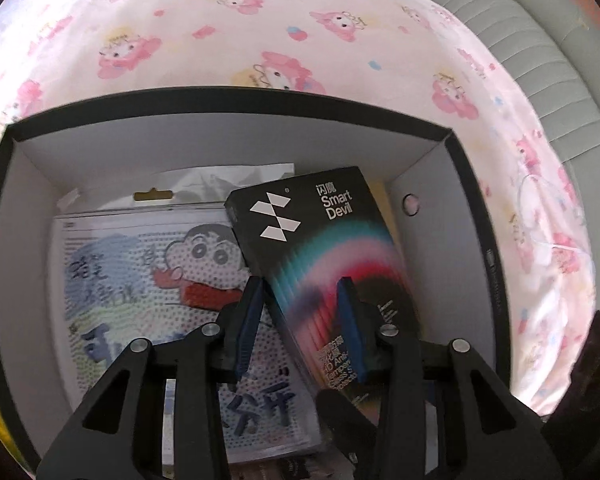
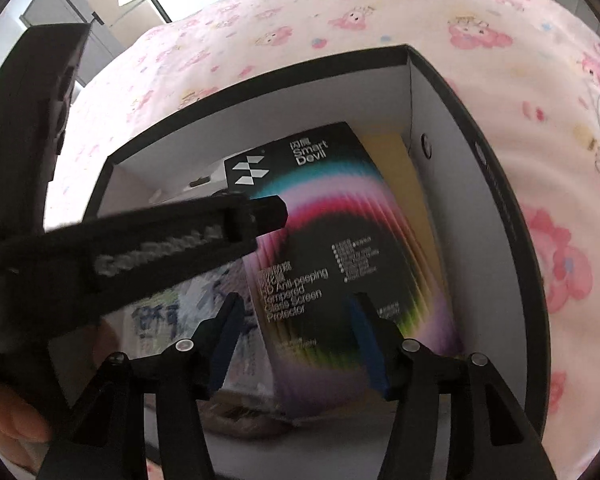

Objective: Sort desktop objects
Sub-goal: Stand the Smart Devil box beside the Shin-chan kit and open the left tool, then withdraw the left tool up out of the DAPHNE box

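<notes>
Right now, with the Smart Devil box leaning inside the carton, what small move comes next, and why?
Probably ease the left tool down and open it, so the Smart Devil box settles flat. It leans tilted over the cartoon pack inside the carton, and the right tool stands open.

A black cardboard storage box with white inner walls (image 1: pixel 228 148) is sitting on a pink cartoon-print bedsheet (image 1: pixel 260 20). Inside it, a black rectangular screen-protector package (image 1: pixel 320 248) is lying tilted along the right wall, overlapping a clear-wrapped cartoon-print pad (image 1: pixel 148 280) lying toward the left wall.
</notes>
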A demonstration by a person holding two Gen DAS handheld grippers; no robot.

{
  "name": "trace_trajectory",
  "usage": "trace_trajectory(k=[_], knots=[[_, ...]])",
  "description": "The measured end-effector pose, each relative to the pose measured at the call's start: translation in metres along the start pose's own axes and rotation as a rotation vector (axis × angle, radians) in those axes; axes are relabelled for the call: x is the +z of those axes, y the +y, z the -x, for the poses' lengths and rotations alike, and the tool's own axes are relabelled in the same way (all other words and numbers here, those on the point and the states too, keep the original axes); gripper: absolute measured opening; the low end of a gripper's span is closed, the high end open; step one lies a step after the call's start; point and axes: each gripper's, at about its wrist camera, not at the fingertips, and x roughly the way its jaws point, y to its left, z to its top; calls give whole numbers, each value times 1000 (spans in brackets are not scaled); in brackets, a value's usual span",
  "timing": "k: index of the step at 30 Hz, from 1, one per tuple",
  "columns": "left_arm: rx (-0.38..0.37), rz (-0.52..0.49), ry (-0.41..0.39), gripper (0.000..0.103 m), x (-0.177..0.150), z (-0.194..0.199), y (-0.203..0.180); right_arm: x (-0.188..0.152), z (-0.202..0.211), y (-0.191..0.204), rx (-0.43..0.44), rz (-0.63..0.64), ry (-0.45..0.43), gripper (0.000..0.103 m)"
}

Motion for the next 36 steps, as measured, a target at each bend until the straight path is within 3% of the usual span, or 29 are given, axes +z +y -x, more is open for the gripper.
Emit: trace_trajectory(k=[3, 7, 10, 15, 17, 18, 21, 26, 33, 36], knots=[[-2, 28, -19, 37, -4, 6, 9, 2, 0, -2, -11, -19, -9, 52], [56, 32, -27, 37, -21, 16, 17, 2, 2, -9, -107, -54, -14, 47], [138, 21, -1, 36, -25, 14, 14, -1, 5, -6, -110, -54, -1, 47], [238, -15, 6, 24, -16, 4, -1, -5, 16, -4, -69, -39, -18, 49], [223, -3, 31, 18, -8, -10, -2, -7, 10, -1, -32, -30, 18, 49], [216, 2, 41, 18, -4, -15, -2, -7, 6, 1, -9, -25, 33, 55], [225, -21, 42, 15, 3, -23, -12, -5, 1, 7, -20, 1, 19, 60], [87, -56, 70, 15, 4, -28, -26, -3, -3, 0, -40, -62, 22, 59], [113, -47, 12, 18, -17, -3, -15, -3, 3, -8, -63, -74, 15, 56], [120, -46, -43, 26, -24, 18, -8, -2, 11, -10, -80, -54, -9, 56]])
